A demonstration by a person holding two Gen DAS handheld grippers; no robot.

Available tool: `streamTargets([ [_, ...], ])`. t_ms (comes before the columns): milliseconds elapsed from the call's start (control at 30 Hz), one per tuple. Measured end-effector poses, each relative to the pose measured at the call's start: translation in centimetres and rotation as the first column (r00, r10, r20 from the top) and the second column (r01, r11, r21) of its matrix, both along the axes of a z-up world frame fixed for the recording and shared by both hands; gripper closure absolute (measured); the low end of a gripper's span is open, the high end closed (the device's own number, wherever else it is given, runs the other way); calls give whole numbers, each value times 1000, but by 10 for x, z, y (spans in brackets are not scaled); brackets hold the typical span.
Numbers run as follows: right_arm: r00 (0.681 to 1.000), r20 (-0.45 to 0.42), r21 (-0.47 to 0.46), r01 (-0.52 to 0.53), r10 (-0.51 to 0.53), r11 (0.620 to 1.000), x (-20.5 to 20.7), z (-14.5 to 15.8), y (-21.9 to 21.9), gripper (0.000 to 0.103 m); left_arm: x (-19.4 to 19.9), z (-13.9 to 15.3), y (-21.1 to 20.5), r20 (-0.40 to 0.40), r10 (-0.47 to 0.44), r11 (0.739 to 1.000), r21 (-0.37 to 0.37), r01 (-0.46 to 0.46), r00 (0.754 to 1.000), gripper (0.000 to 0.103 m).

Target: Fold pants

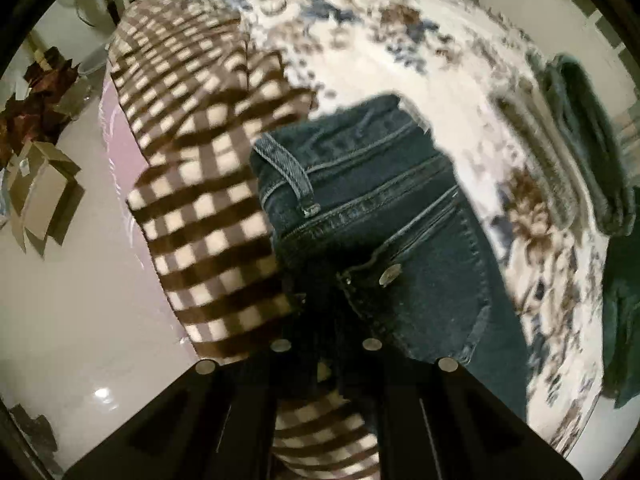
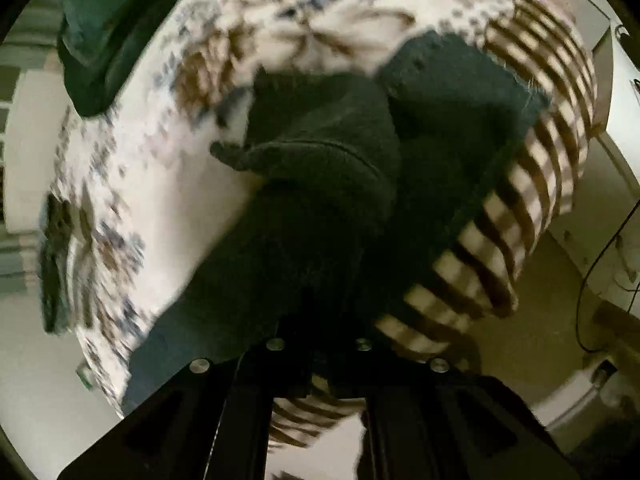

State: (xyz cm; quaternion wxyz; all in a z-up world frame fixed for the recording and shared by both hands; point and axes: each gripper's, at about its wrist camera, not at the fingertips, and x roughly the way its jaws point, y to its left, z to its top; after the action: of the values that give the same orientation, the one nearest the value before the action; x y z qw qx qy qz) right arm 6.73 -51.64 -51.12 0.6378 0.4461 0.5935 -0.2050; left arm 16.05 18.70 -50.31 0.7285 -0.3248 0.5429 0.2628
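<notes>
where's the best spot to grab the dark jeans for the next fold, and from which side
Probably the waistband corner by the belt loop of the jeans: its stitched, layered edge is stiff and stands slightly proud of the checked blanket. Come in from the blanket side, low along the floral sheet. The left tool already sits on denim near the pocket rivet.

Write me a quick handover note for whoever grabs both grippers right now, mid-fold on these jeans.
Left gripper: shut on the jeans at the waistband, near the pocket button.
Right gripper: dark denim bunched right at its fingers; the view is blurred, so the grip cannot be confirmed.
Jeans lie on the flowered bedspread, partly over the checked blanket. Other folded clothes sit at the bed's far side.
Done: waist end picked up.
Left: bring the ends together, flatten the fold, set the jeans down.
</notes>
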Motion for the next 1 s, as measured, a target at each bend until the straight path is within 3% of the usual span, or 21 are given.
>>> streamTargets([
  [33, 999, -42, 12, -23, 23, 1000, -2, -12, -2, 93, 1, -6, -1, -27, -5, 1000, 12, 5, 1000, 95],
  [100, 993, -103, 25, -51, 54, 998, -2, -22, -2, 73, 6, -8, -7, -48, -17, 999, 40, 19, 999, 94],
  [167, 989, -126, 23, -73, 75, 997, -4, -16, -2, 56, 11, -1, -16, -59, -34, 995, 95, 40, 998, 94],
  [233, 984, -122, -21, -133, 129, 991, -5, 5, 0, 51, 13, 8, -31, -81, -58, 986, 151, 70, 995, 81],
  [300, 973, -120, -105, -212, 199, 972, 1, 27, 5, 42, 15, 15, -48, -95, -97, 971, 208, 115, 991, 49],
  [333, 965, -120, -153, -249, 232, 956, 5, 36, 6, 40, 14, 19, -56, -100, -122, 961, 238, 143, 988, 42],
  [400, 934, -137, -294, -356, 329, 887, 26, 52, 13, 33, 18, 23, -79, -136, -175, 928, 308, 210, 975, 27],
  [467, 895, -170, -398, -446, 413, 802, 52, 50, 20, 27, 21, 22, -107, -172, -230, 902, 333, 276, 958, 27],
  [533, 859, -199, -446, -508, 471, 737, 79, 35, 22, 25, 23, 19, -126, -186, -266, 902, 297, 312, 946, 27],
  [567, 827, -238, -461, -558, 510, 690, 97, 21, 24, 24, 23, 17, -138, -195, -281, 901, 285, 328, 940, 27],
  [633, 774, -296, -439, -631, 560, 640, 114, -6, 26, 24, 23, 16, -157, -210, -310, 890, 279, 361, 927, 27],
  [700, 775, -288, -438, -628, 562, 643, 118, -14, 19, 30, 24, 17, -178, -240, -341, 873, 279, 401, 909, 27],
  [733, 794, -265, -455, -603, 547, 655, 117, -9, 10, 42, 23, 17, -186, -249, -353, 868, 271, 415, 902, 27],
  [767, 822, -237, -475, -563, 518, 676, 112, -1, -2, 76, 22, 17, -194, -255, -368, 866, 257, 429, 894, 27],
  [800, 852, -211, -494, -516, 479, 700, 105, 7, -15, 95, 22, 17, -201, -265, -380, 862, 245, 443, 886, 27],
  [833, 896, -164, -513, -435, 414, 740, 92, 20, -38, 95, 22, 18, -208, -276, -394, 856, 237, 459, 877, 27],
  [900, 950, -91, -508, -301, 297, 807, 66, 35, -76, 101, 24, 19, -221, -287, -419, 846, 222, 485, 861, 27],
  [1000, 996, 33, -405, -65, 86, 912, 14, 43, -139, 103, 25, 23, -238, -297, -447, 827, 222, 517, 844, 27],
])
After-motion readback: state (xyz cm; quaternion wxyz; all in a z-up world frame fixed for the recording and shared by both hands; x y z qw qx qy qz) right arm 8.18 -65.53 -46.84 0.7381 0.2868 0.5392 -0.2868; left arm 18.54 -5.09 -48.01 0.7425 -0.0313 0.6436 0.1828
